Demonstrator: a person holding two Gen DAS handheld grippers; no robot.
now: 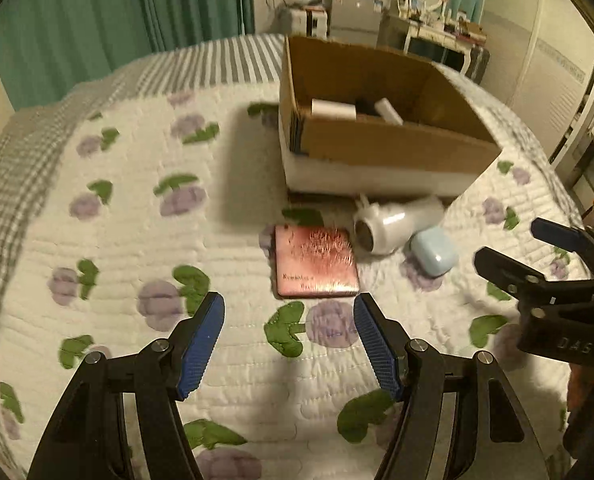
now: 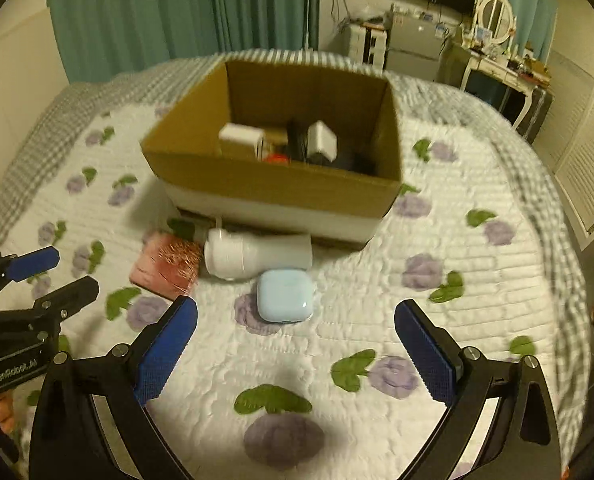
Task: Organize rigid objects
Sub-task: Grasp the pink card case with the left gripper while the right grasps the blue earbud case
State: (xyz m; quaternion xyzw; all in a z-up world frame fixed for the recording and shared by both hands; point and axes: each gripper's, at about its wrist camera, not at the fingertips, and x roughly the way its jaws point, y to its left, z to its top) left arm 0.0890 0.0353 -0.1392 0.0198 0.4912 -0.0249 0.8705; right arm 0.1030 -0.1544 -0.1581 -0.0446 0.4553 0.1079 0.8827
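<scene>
— Our left gripper (image 1: 289,312) is nearest to us, and its two blue pads (image 1: 201,344) stand wide apart. They hold nothing and touch nothing; we see only the quilt (image 1: 117,240) with purple flowers between them.

— And our right gripper (image 2: 295,322)?

— It is spread even wider, also with nothing in it. Both grippers hang above the bed, not touching the objects.

— Where are the things we organize?

— Three of them lie on the quilt in front of the cardboard box (image 2: 273,184). A pink square case (image 1: 315,262) lies flat just beyond the left gripper's tips. Beside it a white cylindrical device (image 1: 393,226) lies on its side, close against the front wall of the box. A light blue earbud case (image 2: 284,296) rests just beside the white device, on the near side, between the right gripper's pads but farther away than they are.

— Does the pink case touch the white device?

— In the right wrist view they seem to meet at one edge, but the blur does not let us be sure.

— And inside the box?

— We see a white box (image 2: 241,136), a second white block (image 2: 324,138), something dark and a small red thing; we cannot name them better.
</scene>
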